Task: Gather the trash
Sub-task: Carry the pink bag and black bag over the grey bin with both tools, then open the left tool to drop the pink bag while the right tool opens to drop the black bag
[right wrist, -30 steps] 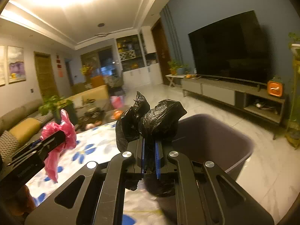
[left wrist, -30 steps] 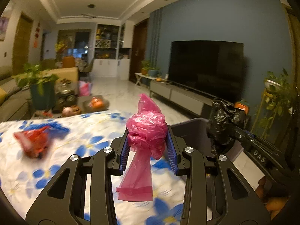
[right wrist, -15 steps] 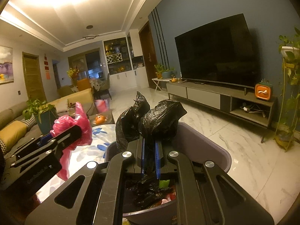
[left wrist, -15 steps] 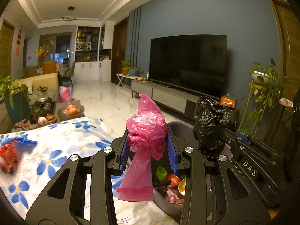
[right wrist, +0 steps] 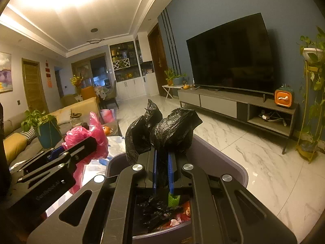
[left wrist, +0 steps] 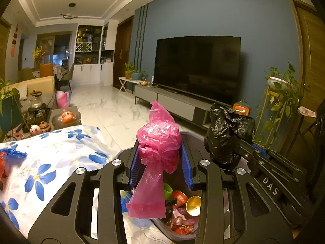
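My left gripper [left wrist: 160, 158] is shut on a crumpled pink plastic bag [left wrist: 158, 140] whose tail hangs down over the grey trash bin [left wrist: 193, 140]. My right gripper [right wrist: 162, 158] is shut on a crumpled black plastic bag [right wrist: 172, 132] and holds it above the same bin [right wrist: 223, 160]. The bin holds several pieces of trash, among them a gold cup [left wrist: 193, 203] and a green cup [right wrist: 173, 200]. Each gripper shows in the other's view: the right with the black bag [left wrist: 227, 134], the left with the pink bag [right wrist: 89, 134].
A table with a blue-flowered cloth [left wrist: 50, 162] lies left of the bin, with red trash [left wrist: 3, 166] at its left edge. A TV stand [right wrist: 243, 105] and a plant stand [right wrist: 310, 101] line the blue wall. A sofa [right wrist: 14, 142] is at the far left.
Both grippers have moved right from over the flowered table to above the bin, still holding their bags. The bin's contents have come into view below them.
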The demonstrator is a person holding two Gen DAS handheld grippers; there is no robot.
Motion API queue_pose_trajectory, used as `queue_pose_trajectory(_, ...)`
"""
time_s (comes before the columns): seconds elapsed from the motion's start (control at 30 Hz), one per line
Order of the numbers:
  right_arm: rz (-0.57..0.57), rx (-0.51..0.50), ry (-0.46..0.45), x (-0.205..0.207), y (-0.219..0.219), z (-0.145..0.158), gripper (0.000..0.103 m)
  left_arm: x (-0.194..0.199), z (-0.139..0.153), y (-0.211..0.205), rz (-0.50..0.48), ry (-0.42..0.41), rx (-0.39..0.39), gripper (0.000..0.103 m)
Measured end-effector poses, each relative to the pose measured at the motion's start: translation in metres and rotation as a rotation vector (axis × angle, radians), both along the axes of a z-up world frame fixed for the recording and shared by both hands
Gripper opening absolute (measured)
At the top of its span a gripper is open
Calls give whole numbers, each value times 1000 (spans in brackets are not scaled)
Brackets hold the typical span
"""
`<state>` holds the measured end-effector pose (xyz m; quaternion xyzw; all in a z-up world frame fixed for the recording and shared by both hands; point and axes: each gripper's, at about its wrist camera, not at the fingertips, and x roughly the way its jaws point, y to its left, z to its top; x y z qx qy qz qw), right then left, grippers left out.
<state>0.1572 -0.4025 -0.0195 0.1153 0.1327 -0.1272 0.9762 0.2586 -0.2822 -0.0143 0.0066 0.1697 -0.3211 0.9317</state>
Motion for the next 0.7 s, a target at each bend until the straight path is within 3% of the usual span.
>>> queue_pose_trajectory(0.7,-5,-4,20,8,2,-6,10,9,-17,-14,-31,44,15,36)
